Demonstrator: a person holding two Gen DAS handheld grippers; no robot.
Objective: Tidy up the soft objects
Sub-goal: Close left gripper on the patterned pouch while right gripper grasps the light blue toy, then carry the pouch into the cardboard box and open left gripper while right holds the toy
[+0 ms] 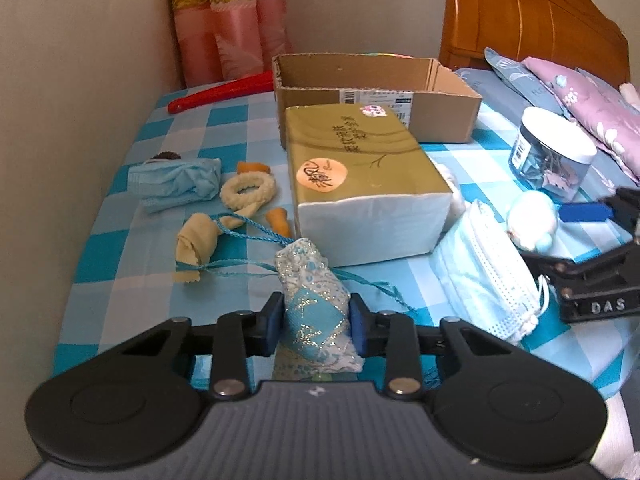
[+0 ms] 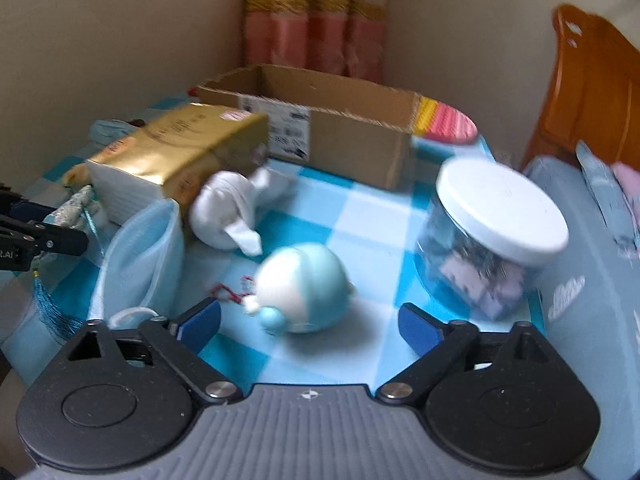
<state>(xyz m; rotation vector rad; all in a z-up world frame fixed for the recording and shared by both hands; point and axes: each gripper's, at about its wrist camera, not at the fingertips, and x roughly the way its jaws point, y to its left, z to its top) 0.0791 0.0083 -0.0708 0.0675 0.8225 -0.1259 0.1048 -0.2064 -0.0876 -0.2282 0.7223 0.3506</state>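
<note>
While both claws sit low over the checked bedsheet [image 1: 120,264], the step in hand reads as two pick-ups bound for the box.
Left claw [image 1: 316,320]: clamped on the blue-and-white embroidered pouch [image 1: 314,304], blue pads pressing its two sides near the lower half.
Left grip advice: lift straight up so the pouch's teal cord [image 1: 248,236] trails free; it runs across the yellow cloth [image 1: 198,246] and could drag it along.
Right claw [image 2: 310,324]: jaws apart, nothing between the pads yet; the round blue plush toy [image 2: 306,288] lies just ahead of them on the sheet.
Right grip advice: I judge it should centre on the toy's widest part before closing, since the round body may roll away.
Beside the right claw: a stack of face masks [image 2: 138,256] on its left and a white-lidded jar of clips [image 2: 494,236] on its right, both near enough to catch.
Middle ground: the gold tissue pack [image 1: 360,176] lies between the claws and the box, so carry the load over or round it.
Far end: the open cardboard box [image 1: 376,88], upright and seemingly empty, looks the likely place for the soft things.
</note>
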